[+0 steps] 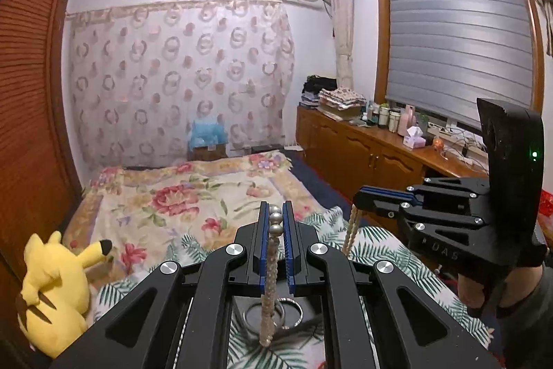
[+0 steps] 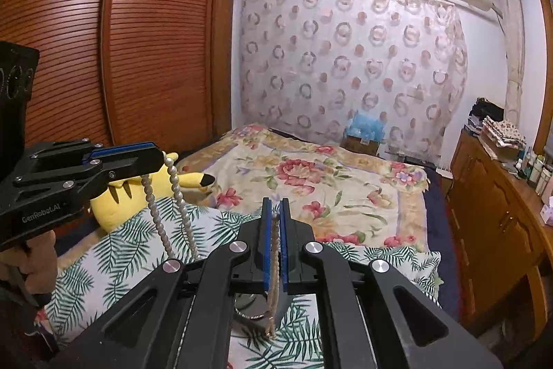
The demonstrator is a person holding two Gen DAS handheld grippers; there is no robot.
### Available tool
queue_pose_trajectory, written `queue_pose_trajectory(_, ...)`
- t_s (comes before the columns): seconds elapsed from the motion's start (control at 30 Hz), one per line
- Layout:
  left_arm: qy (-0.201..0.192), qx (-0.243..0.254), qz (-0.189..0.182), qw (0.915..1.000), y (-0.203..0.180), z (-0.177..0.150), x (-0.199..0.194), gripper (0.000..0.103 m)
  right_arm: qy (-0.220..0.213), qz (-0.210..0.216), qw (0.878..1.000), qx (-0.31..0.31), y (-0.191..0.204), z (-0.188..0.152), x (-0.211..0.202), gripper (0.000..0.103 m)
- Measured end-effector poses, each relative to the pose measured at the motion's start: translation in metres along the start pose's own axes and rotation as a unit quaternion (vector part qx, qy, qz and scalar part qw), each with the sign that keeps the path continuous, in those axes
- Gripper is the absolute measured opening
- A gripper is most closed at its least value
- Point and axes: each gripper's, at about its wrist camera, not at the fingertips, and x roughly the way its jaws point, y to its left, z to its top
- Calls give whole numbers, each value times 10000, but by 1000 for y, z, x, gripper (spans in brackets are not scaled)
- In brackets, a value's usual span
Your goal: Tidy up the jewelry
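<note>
Both tools are raised above the bed [image 1: 166, 196], with the wardrobe [image 2: 114, 33] to the left and a cabinet [image 1: 363, 154] to the right. The left tool [image 1: 275, 213] is nearly closed on a pearl necklace [image 1: 273, 251]. The right tool [image 2: 275, 213] is pinched on the same necklace, strands hanging. Rings [image 1: 276, 313] lie on the leaf-print pillow [image 2: 128, 248] below.

yellow plush [image 1: 52, 286], leaf-print cloth [image 2: 114, 251], pearl-white necklace [image 2: 179, 192]
</note>
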Motion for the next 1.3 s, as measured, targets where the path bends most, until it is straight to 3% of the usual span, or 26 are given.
queue_pose_trajectory(0.2, 6, -160, 99, 9998, 10, -2, 19, 7, -43, -19, 10000, 52, -6, 13, 8, 5)
queue_pose_trajectory(0.63, 908, -373, 160, 9950, 31, -66, 77, 7, 88, -18, 9992, 395, -16, 21, 56, 5)
queue_pose_trajectory(1.1, 1469, -358, 29, 9885, 29, -119, 96, 7, 1131, 132, 9907, 742, -17, -60, 137, 5)
queue_pose_trajectory(1.3, 1575, -281, -51, 9871, 21, -127, 94, 7, 1207, 230, 9905, 621, -7, -74, 142, 6)
